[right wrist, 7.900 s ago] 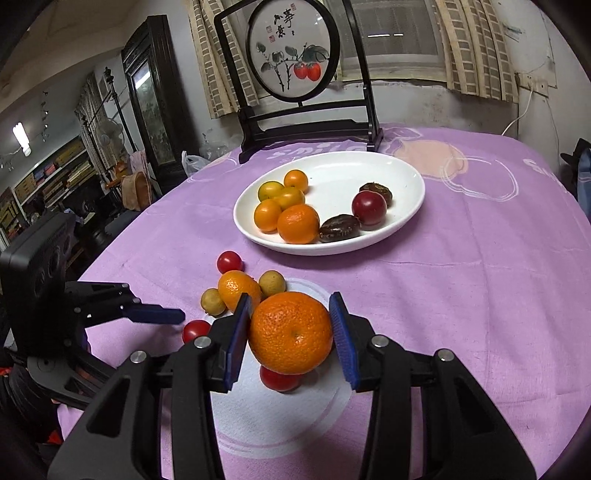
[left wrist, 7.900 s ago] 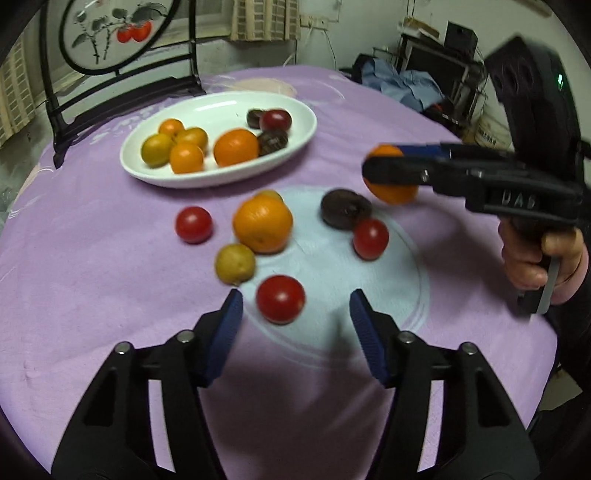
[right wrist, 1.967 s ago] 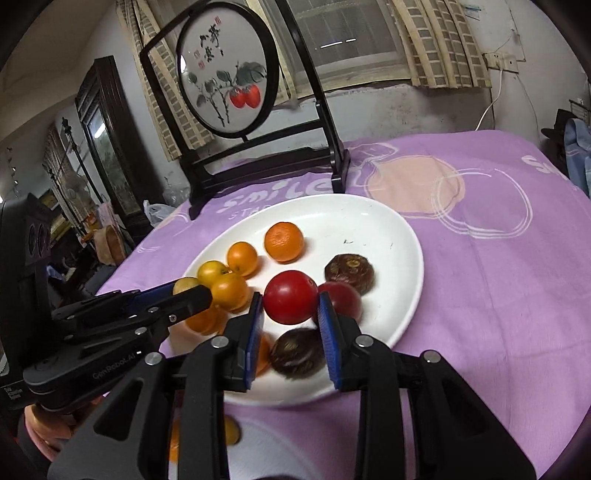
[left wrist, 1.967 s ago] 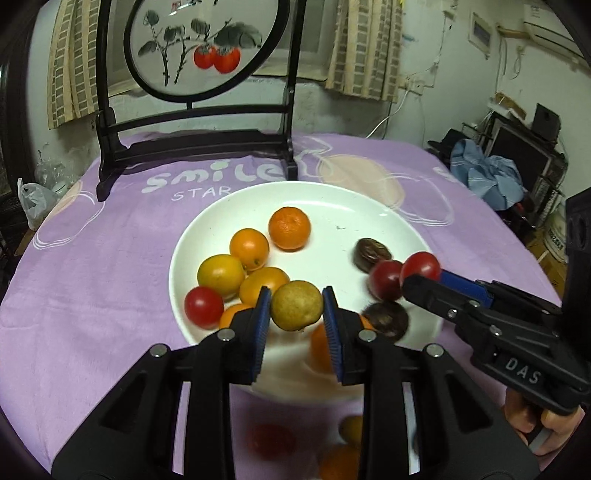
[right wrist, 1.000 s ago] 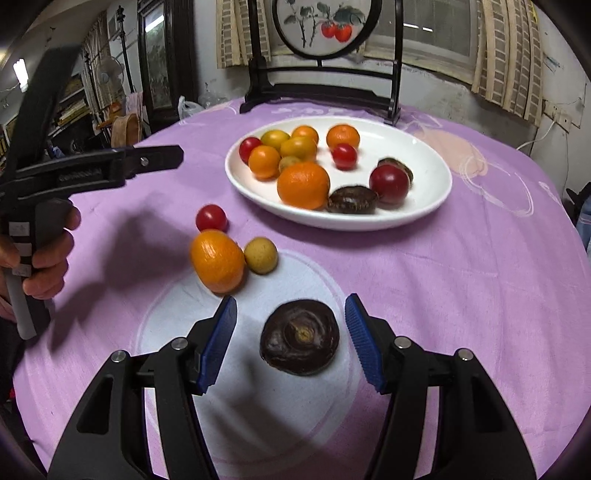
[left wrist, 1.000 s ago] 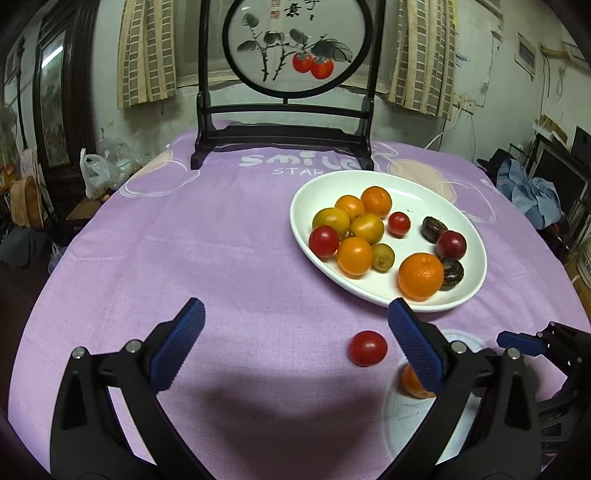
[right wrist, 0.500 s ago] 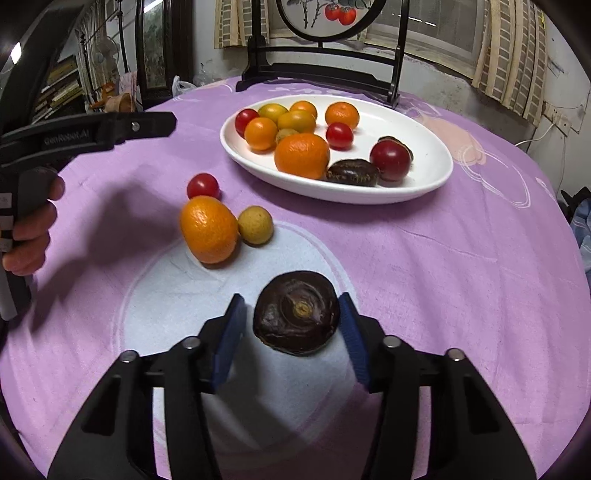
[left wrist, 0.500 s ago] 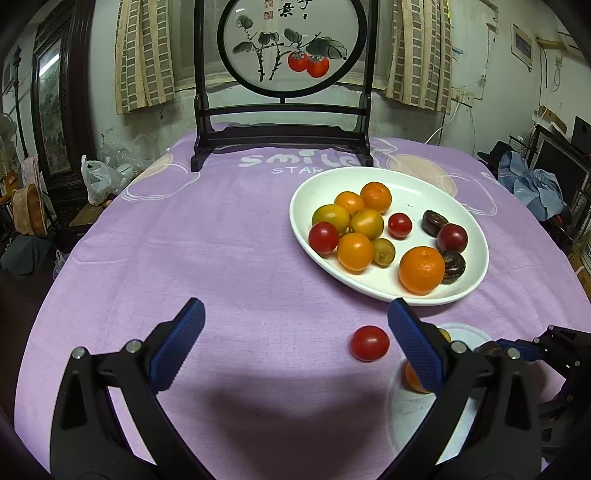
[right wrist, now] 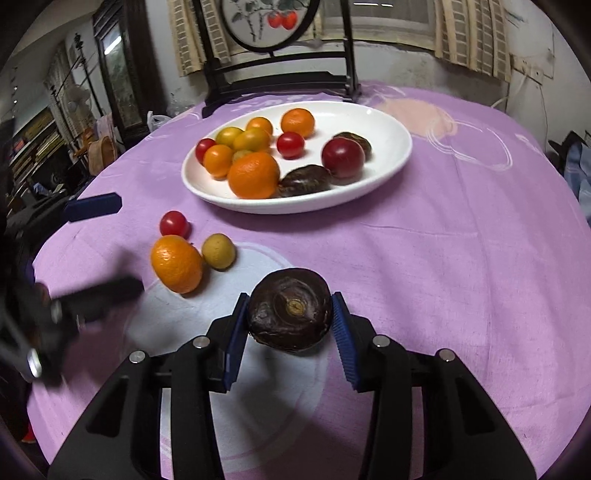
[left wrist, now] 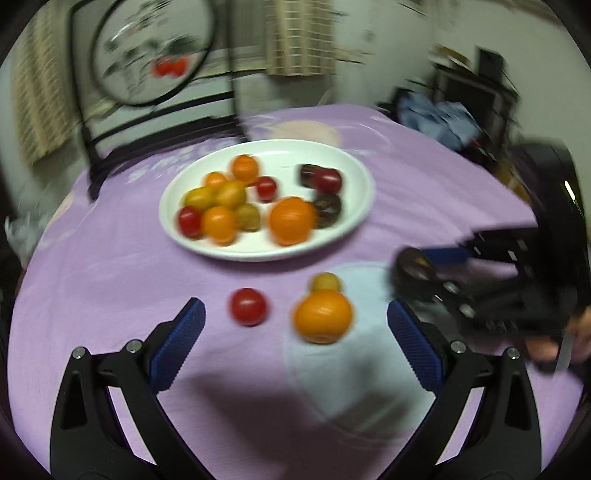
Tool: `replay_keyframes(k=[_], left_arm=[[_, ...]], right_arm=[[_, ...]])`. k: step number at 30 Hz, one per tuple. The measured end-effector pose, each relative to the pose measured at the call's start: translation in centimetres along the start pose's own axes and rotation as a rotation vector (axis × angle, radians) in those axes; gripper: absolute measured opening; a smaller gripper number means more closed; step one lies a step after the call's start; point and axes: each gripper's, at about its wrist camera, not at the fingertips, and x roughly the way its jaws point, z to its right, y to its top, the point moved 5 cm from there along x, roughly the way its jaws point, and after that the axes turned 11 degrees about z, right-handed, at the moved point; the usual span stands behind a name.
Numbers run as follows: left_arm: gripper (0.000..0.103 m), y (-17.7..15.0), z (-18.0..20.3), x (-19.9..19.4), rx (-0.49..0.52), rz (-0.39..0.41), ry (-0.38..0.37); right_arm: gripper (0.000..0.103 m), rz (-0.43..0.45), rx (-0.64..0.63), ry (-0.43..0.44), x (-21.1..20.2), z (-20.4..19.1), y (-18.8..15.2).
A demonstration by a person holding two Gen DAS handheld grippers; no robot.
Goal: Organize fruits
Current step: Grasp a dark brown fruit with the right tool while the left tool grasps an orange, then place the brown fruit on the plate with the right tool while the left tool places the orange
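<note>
A white plate (left wrist: 360, 218) (right wrist: 391, 162) holds several oranges, tomatoes and dark fruits. Three fruits lie on the purple cloth before it: a red tomato (left wrist: 248, 306) (right wrist: 173, 223), an orange (left wrist: 322, 316) (right wrist: 176, 263) and a small yellow-green fruit (left wrist: 325, 282) (right wrist: 218, 251). My left gripper (left wrist: 295, 343) is open and empty, just short of the tomato and orange; it shows in the right wrist view (right wrist: 92, 243). My right gripper (right wrist: 290, 334) is shut on a dark brown fruit (right wrist: 290, 314) held just above the cloth; it shows in the left wrist view (left wrist: 417, 273).
A black stand with a round painted screen (right wrist: 273, 22) rises behind the plate. A round pale patch (right wrist: 221, 332) marks the cloth under the loose fruits. The table's edge drops off at left and right, with room clutter beyond.
My right gripper has closed on the dark brown fruit and lifted it slightly. My left gripper has swung down and right toward the loose tomato and orange; its view is blurred.
</note>
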Motion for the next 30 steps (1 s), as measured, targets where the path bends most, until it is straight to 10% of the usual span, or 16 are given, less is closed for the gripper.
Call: replay_keyframes(k=[17,22,30], left_arm=[[0.074,-1.3,1.7,2.3,0.097,-0.036,0.004],[0.045,-2.0,1.7,3.1,0.083,-0.072,-0.010],[0.044,-1.6,0.9,2.5,0.006,-0.068,-0.057]], right_arm=[[0.044,0.008,0.038,-0.008,-0.4,0.6,0.2],[0.044,0.019,0.037,-0.004,-0.6,0.6,0.4],[0.044,0.034,0.036,0.001,-1.1,0.4,0.6]])
